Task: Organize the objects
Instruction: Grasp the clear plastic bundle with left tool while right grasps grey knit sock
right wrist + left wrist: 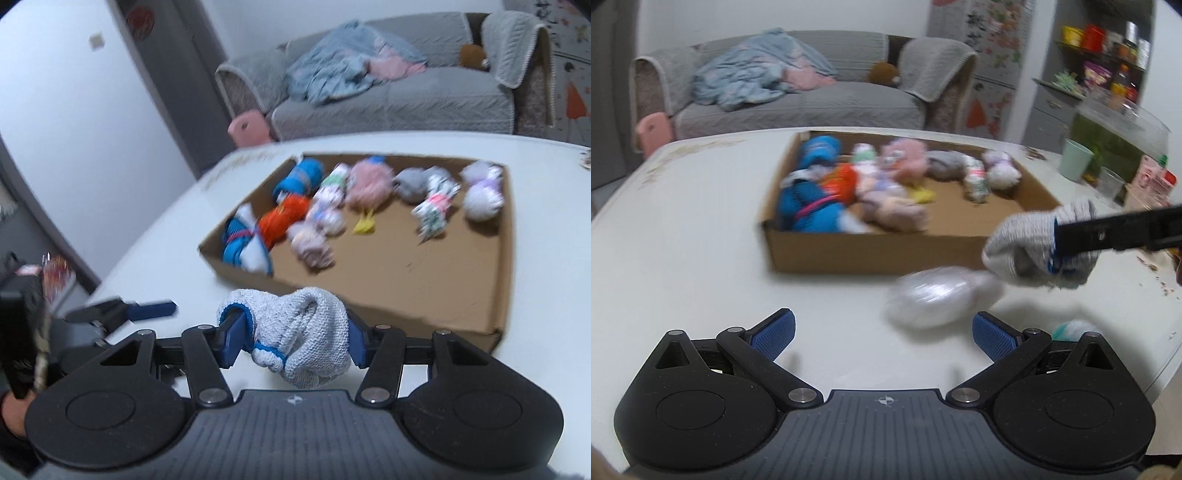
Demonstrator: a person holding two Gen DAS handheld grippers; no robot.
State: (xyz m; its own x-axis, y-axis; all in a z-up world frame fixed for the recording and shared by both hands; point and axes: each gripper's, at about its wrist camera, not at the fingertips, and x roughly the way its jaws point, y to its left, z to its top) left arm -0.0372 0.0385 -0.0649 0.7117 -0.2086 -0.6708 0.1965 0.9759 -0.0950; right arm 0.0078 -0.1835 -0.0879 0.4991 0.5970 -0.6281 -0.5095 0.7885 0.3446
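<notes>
Glove bundle clamped in the right claw, low over the desk just short of the box.

Right claw (293, 341) at the bottom centre of the right wrist view is clenched on a balled grey knit glove bundle (301, 332), its blue pads pressing both flanks; the knit looks soft, light and squashy, so a squeeze across the bulging middle should hold better than the loose blue-edged cuff at the left. Its long axis runs roughly left to right across the frame, cuff end left, though the wad is nearly round. Left claw (882, 336) stands released and empty at the bottom of the left wrist view, with a blurred white bundle (931, 299) on the white desk (701, 240) just beyond it. Farther up, the shallow cardboard box (369, 291) holds rows of coloured rolled bundles, its near right part bare.
</notes>
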